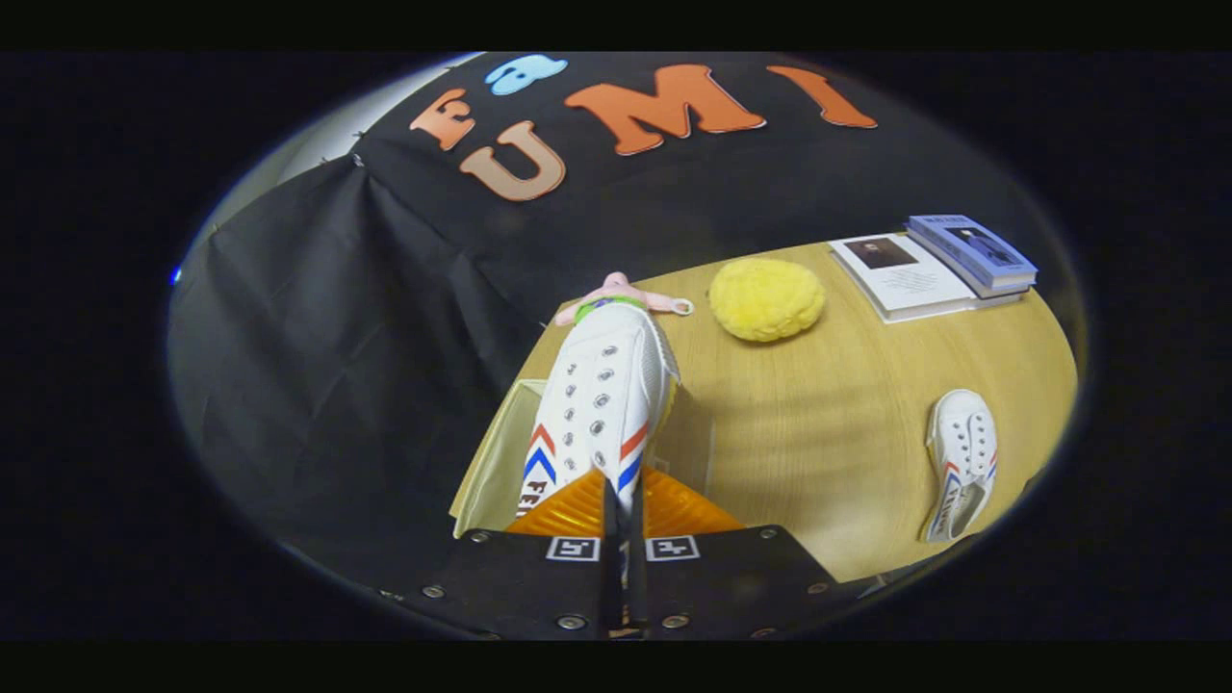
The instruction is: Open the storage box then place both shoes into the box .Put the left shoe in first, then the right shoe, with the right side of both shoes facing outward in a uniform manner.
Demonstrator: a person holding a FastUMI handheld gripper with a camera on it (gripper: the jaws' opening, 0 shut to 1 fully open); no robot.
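My gripper (621, 500) has its fingers pressed nearly together, clamped on the heel edge of one white shoe (602, 404), toe pointing away from me. That shoe hangs above the storage box (493, 462), a pale open box at the near left of the wooden table (828, 433). Two shoes total: the second shoe (961, 462) lies on the table at near right, well apart from the box, opening toward me. One yellow fluffy ball (767, 298) sits at far centre. One pink toy (626, 289) lies just beyond the toe of the held shoe. Two books far right: a white book (900, 274) flat, a blue book (972, 250) just beside it on the right, touching or overlapping, can't tell
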